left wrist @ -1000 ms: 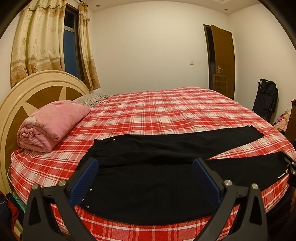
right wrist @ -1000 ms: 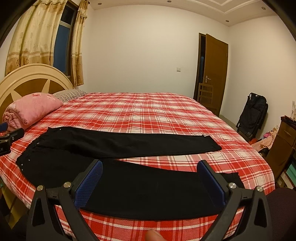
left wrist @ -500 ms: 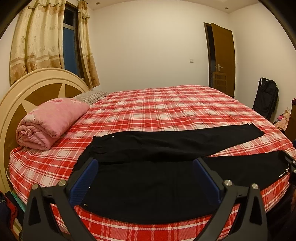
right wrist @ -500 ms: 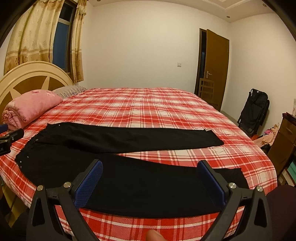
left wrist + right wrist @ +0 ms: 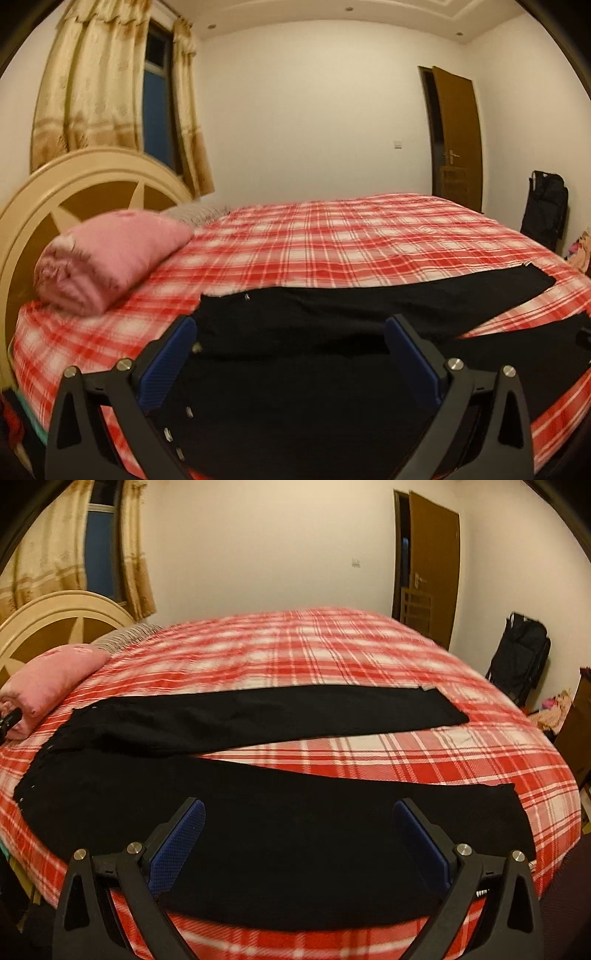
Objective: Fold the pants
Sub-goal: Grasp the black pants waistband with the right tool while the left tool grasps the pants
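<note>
Black pants [image 5: 258, 805] spread flat near the front edge of a round bed [image 5: 332, 653], waist end toward the headboard side at left, legs running out to the right and splayed apart in a narrow V. Far leg lying straight across the red-and-white plaid sheet, cuff ending right of centre; near leg along the bed's front edge. In the left wrist view, same pants [image 5: 332, 387] filling the lower frame, small metal studs showing along the waist edge.

Right gripper [image 5: 299, 834] poised over the near leg, blue-padded fingers [image 5: 177, 845] spread wide, nothing between them. Left gripper [image 5: 291, 354] over the waist end, likewise spread wide and holding nothing; cannot tell whether either touches the cloth.

Rolled pink blanket [image 5: 107, 262] on the sheet by the cream headboard [image 5: 74, 184], well apart from the pants. Beyond: yellow curtains [image 5: 92, 88], brown door [image 5: 432, 557], dark folded stroller [image 5: 521, 657] against the right wall.
</note>
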Motion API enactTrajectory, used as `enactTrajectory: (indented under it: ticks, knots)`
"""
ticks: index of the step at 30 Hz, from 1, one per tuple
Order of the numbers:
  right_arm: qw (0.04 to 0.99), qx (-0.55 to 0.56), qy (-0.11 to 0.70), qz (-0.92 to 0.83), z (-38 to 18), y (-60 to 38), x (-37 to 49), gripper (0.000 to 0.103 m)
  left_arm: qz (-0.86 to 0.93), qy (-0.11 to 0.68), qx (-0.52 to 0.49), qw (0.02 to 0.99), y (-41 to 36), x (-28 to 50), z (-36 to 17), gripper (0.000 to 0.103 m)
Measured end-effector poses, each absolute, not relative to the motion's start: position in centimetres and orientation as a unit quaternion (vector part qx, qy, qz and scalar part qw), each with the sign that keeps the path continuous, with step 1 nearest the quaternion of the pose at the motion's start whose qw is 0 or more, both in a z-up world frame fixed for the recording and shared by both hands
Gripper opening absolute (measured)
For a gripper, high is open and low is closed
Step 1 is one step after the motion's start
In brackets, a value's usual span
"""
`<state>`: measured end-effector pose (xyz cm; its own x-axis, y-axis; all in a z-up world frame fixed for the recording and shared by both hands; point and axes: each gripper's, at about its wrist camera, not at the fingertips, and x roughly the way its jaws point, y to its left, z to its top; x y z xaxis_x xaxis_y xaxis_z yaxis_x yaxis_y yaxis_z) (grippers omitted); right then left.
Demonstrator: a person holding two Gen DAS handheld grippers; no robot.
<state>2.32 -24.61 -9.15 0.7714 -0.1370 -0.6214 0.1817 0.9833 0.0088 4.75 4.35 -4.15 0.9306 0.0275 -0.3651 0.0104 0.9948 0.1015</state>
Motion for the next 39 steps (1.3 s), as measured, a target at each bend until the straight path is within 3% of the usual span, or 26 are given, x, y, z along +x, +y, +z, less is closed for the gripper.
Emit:
enactTrajectory:
  ticks: [8, 13, 20, 28, 30, 33, 36, 39]
  knots:
    - [0.927, 0.064, 0.345, -0.132, -9.3, -32.1, 7.3, 0.098, 0.049, 0.276, 0.083, 0.956, 12.7, 15.9, -6.3, 0.103]
    - [0.919, 0.071, 0.356, -0.153, -9.5, -35.9, 10.2, 0.084, 0.087, 0.332, 0.101, 0.934, 17.9, 23.2, -8.7, 0.103]
    - [0.905, 0.084, 0.377, -0.178, -9.5, -40.4, 14.5, 0.083, 0.038, 0.398, 0.075, 0.914, 19.9, 30.3, -11.8, 0.103]
    - [0.896, 0.089, 0.385, -0.201, -9.4, -44.9, 18.1, 0.083, -0.016, 0.455, 0.043, 0.89, 20.2, 34.9, -15.7, 0.085]
    - [0.892, 0.093, 0.388, -0.211, -9.6, -46.4, 19.1, 0.083, -0.035, 0.462, 0.041, 0.885, 20.1, 35.1, -16.0, 0.07]
    - [0.884, 0.105, 0.393, -0.229, -10.1, -49.3, 20.7, 0.083, -0.052, 0.464, 0.045, 0.883, 19.7, 35.1, -16.1, 0.059]
    - [0.877, 0.114, 0.4, -0.242, -10.7, -51.9, 22.4, 0.083, -0.056, 0.463, 0.057, 0.883, 19.6, 35.2, -16.0, 0.059]
    - [0.871, 0.107, 0.406, -0.256, -11.2, -54.8, 24.1, 0.083, -0.053, 0.455, 0.07, 0.886, 19.3, 35.3, -15.6, 0.065]
